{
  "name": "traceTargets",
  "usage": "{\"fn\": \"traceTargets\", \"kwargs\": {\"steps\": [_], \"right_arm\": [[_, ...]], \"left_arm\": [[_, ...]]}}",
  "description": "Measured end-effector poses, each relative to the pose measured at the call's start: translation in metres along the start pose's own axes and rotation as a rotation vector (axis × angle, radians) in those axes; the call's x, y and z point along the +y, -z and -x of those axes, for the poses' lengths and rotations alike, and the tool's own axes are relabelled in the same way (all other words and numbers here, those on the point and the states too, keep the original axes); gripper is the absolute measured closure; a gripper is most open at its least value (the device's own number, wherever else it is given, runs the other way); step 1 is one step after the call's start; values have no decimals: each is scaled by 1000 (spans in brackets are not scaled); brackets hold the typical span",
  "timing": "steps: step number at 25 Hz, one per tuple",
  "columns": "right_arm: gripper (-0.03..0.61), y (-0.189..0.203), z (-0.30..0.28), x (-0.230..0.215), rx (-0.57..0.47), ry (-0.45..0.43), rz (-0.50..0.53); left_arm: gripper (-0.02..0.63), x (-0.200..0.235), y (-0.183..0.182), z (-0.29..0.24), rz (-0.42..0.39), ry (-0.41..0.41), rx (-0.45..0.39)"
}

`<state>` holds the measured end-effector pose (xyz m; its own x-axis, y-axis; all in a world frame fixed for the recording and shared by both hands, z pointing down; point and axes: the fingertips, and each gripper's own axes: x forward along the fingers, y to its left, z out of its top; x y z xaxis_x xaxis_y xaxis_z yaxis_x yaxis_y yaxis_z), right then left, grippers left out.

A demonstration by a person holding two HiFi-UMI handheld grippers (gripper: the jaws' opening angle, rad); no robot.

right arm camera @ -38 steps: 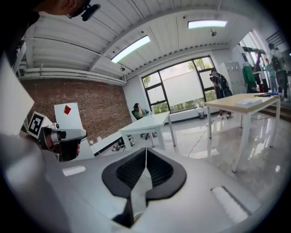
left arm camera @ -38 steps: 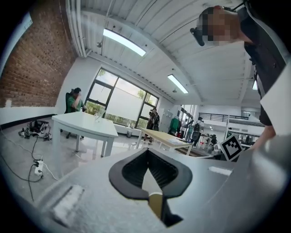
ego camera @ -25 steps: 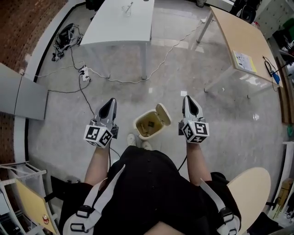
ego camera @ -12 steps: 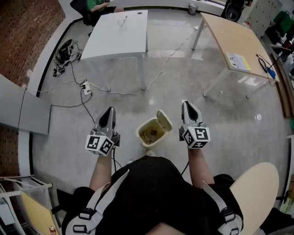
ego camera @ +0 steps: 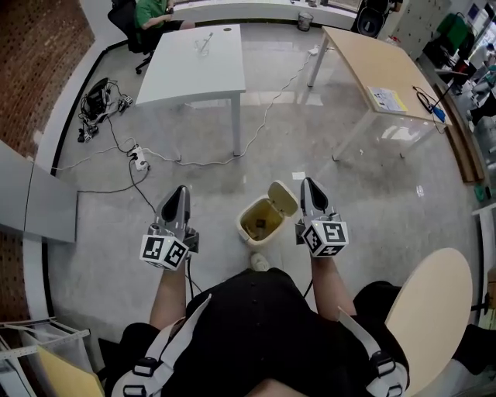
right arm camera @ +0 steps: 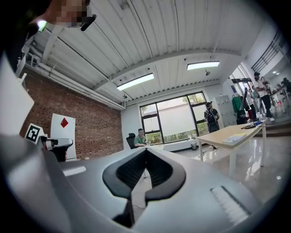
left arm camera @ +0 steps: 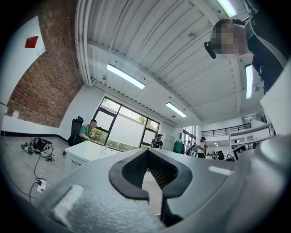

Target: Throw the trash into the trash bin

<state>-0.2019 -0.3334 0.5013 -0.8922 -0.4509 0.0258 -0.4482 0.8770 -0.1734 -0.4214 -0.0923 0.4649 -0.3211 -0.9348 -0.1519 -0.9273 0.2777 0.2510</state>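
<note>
A small cream trash bin [ego camera: 260,222] stands on the floor between my two grippers, its lid [ego camera: 283,199] swung up at the right. Something dark lies at its bottom. My left gripper [ego camera: 178,196] is held left of the bin, jaws shut with nothing between them. My right gripper [ego camera: 308,188] is held just right of the lid, also shut and empty. Both point forward, about level. In the left gripper view the shut tips [left arm camera: 146,152] meet against the room; in the right gripper view the tips [right arm camera: 145,151] do the same.
A white table [ego camera: 200,66] stands ahead on the left and a wooden table [ego camera: 380,70] ahead on the right. A power strip and cables [ego camera: 139,161] trail over the floor at left. A round wooden tabletop [ego camera: 430,322] is at my right. A person sits at the far desk [ego camera: 151,14].
Both grippers have risen and moved forward together. The view has shifted, so the bin now sits lower between them; its lid stays up.
</note>
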Motion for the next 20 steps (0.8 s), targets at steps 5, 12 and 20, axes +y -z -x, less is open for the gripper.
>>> {"fn": "traceTargets", "kwargs": {"steps": [5,12,20], "right_arm": [[574,0,43,27,-8,89,9],[574,3,108,53,-23,208,17],[574,-21,138,40,-70,249,49]], "left_arm": [[614,16,-8,25,34,55,-5],[614,16,-9,52,65,134,11],[614,1,-22,50,18,162,-13]]}}
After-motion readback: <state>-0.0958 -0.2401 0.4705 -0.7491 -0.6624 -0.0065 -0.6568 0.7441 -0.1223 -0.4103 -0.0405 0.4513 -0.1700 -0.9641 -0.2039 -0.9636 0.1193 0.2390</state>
